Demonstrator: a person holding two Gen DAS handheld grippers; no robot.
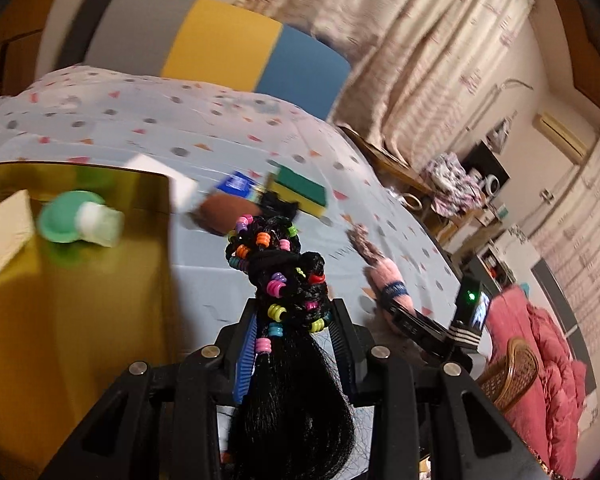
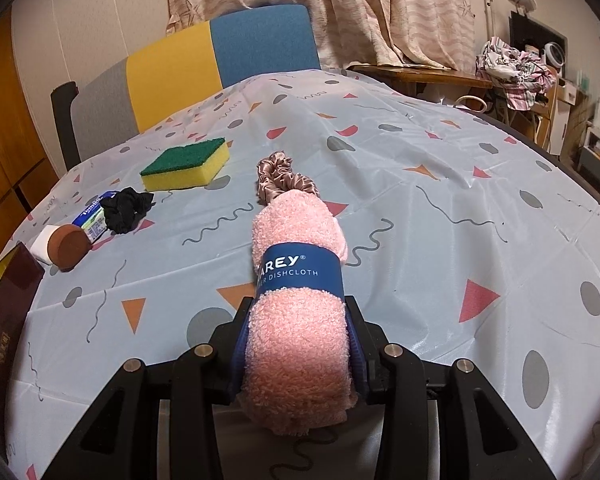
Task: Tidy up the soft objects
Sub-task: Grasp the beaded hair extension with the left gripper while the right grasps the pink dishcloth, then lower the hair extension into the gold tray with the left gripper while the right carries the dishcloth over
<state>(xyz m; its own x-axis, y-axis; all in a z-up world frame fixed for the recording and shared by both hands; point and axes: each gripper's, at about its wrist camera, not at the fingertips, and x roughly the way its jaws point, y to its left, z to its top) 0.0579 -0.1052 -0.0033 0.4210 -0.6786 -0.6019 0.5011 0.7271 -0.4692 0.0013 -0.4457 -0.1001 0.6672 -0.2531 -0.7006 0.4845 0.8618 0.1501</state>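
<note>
The left claw is pinched on a black hairpiece strung with coloured beads; its loose tail hangs down between the 2 jaws toward the camera, while the braided, beaded knot stands up past the tips. Gripping it at the knot looks like a sensible choice, since the loose hair would slip. The claw tilts downward and is carried above the table. Just to its left, at the table's left edge, sits a gold-lined box. A green-and-white round item already lies in the box, which suggests this is where the soft things are being gathered, and the hairpiece seems bound there next.

The right claw is closed on a rolled pink dishcloth with a blue paper band, grasped across the roll's near half so that the far end juts forward. It points down at a slant, low over the table's near middle. Whether the roll's far end rests on the cloth I cannot tell. It appears to be waiting its turn with the roll kept secure.

Just beyond the roll's tip lies a pink satin scrunchie. Toward the left edge are a brown round pad, a white block, a blue packet and a black scrunchie, bunched close. Farther back sits a yellow sponge with a green top. All of these are still unsorted.
</note>
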